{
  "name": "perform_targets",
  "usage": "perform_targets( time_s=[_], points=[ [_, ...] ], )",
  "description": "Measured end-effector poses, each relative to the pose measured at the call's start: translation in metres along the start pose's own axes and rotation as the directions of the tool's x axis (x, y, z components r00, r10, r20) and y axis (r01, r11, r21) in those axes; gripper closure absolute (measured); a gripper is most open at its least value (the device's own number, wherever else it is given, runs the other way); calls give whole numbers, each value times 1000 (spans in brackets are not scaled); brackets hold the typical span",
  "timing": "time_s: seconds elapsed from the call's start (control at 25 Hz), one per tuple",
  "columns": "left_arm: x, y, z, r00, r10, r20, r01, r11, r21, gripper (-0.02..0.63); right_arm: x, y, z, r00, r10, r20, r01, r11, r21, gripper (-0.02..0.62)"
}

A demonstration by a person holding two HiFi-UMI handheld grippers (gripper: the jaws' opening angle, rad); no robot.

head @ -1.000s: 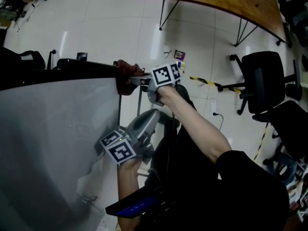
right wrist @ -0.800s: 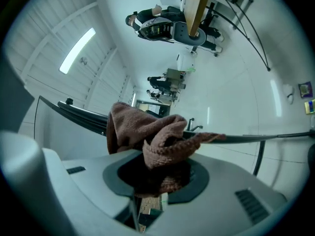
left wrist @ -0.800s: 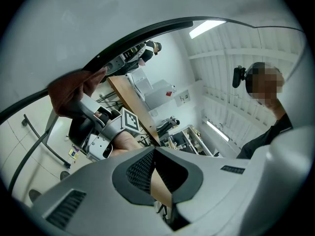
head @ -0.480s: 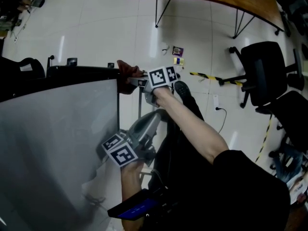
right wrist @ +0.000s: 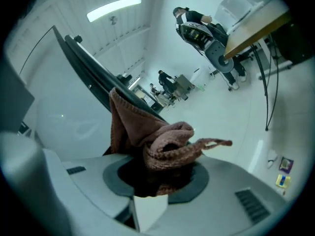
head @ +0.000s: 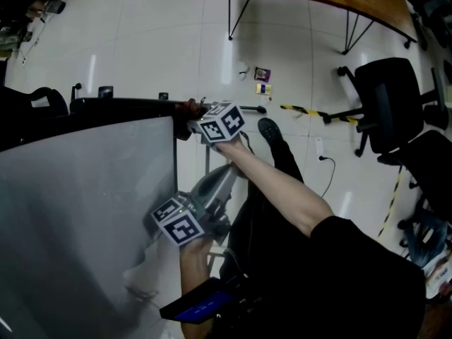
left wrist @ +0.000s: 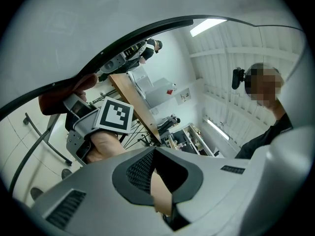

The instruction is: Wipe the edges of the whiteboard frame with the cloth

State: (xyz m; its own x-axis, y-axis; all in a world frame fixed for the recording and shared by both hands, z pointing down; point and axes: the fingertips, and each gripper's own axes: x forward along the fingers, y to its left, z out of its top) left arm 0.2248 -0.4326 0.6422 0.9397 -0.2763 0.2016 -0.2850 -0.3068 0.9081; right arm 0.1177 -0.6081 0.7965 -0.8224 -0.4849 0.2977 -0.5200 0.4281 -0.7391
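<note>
Two tongs: right tongs [right wrist: 160, 173] clamped on cloth [right wrist: 152, 141]; left tongs [left wrist: 155, 156] together, empty.
Cloth: on frame [right wrist: 83, 65] top edge, ahead of right tongs.
Change: right tongs slid left; wipe underway.

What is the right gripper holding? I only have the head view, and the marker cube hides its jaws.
Observer: In the right gripper view, the right gripper is shut on a brown cloth, which is bunched up between its jaws.
Operator: Is the cloth actually on the frame?
Observer: Yes. One fold lies against the dark whiteboard frame at its edge.
Operator: And the left gripper, is it carrying anything?
Observer: No. In the left gripper view, the left gripper has its jaws together at the tips with nothing gripped.
</note>
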Motion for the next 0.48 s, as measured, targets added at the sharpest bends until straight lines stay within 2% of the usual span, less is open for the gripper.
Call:
perform_targets(
  time_s=[0.12,0.48],
  points=[
    [-1,0,0,1000,-3,1,3,1000,2,604,5,7,-4,999,32,-20,-33,998,-46,474],
    [-5,-3,3,1000,-12,13,11,1000,11,604,8,22,-23,987,124,-104,-127,991,-32,477]
  ],
)
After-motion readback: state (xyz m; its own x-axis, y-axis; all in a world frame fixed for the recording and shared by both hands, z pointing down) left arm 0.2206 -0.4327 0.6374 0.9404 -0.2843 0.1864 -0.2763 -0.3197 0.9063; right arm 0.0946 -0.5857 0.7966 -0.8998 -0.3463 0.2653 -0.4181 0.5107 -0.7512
